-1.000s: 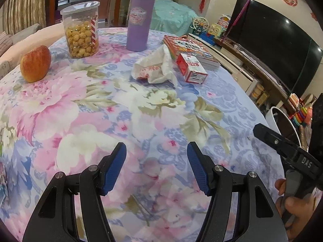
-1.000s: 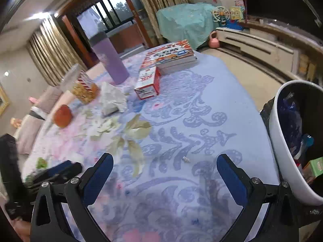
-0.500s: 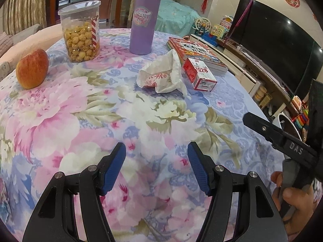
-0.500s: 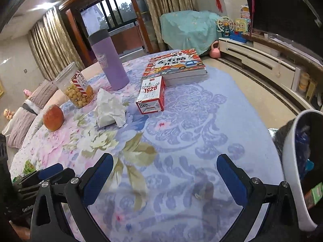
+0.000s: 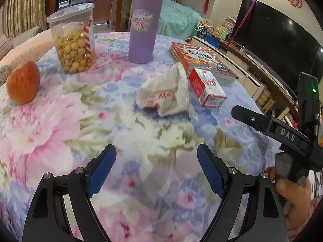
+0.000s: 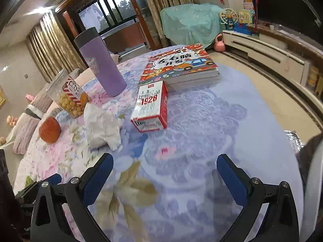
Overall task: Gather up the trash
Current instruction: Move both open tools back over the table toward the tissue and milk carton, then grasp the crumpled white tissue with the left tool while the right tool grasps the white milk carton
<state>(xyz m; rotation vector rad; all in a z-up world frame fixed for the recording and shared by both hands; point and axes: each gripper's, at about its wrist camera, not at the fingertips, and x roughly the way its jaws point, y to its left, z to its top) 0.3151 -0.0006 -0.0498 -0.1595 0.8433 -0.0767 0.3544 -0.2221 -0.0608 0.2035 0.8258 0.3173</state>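
Tongs on the left (image 5: 156, 166) stand apart with nothing between the blue pads; their jaws have just been opening, a setting that suits a bulky, soft target. Tongs on the right (image 6: 164, 174) also stand wide apart and empty, above bare cloth near the surface's (image 6: 201, 121) near edge.

Layout, left to right in the left wrist view:
- Apple (image 5: 23, 82) at the left edge.
- Clear snack jar (image 5: 73, 38), upright, toward the far edge.
- Purple tumbler (image 5: 145, 24), upright, beside the jar.
- Crumpled white wrapper (image 5: 163, 94), the apparent trash item, lying loose near the middle of the surface, ahead of the left tongs and apart from them.
- Red-and-white carton (image 5: 208, 88), lying flat just beside the wrapper on its right.
- Book stack (image 5: 201, 60) behind the carton, toward the right edge.

Obstructions: the cloth between the left tongs and the wrapper is bare. The carton lies close enough that a wide closure could catch it; approach from the wrapper's left side is judged safer. A white bin rim (image 6: 313, 181) shows off the right edge, partly out of view.
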